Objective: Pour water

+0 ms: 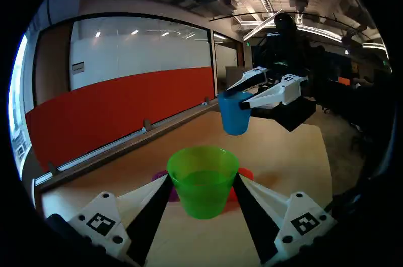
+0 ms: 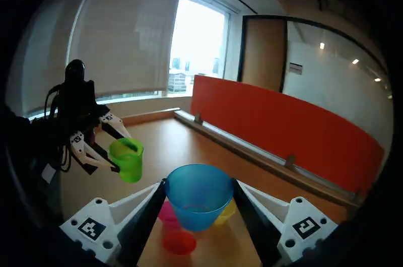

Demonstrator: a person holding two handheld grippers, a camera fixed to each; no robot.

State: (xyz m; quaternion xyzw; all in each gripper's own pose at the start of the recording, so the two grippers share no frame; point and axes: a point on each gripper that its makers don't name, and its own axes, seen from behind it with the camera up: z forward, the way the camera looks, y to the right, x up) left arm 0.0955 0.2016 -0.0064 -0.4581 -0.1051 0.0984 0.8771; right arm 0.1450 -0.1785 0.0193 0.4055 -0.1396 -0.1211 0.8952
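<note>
**Green cup and blue cup both gripped, no water moving yet**

Green cup sits nearest the lens in the left gripper view, clamped between the 2 fingers of the left gripper and held above the table. Farther out over the table, the right gripper pinches the blue cup by its sides. Both cups stand close to upright and are well apart, with neither rim over the other.

As a judgement, the pickup is done and the pour itself is left: no stream shows. A darker band inside the green cup may be water, but I cannot tell. What remains is bringing 1 cup above the other and tipping it.

On the table below the blue cup lie 3 small cups: a red cup, a pink cup and a yellow cup.

No brand or legible writing appears. The fingers carry black-and-white square markers, and a wall sign beyond the table is too small to read.
</note>
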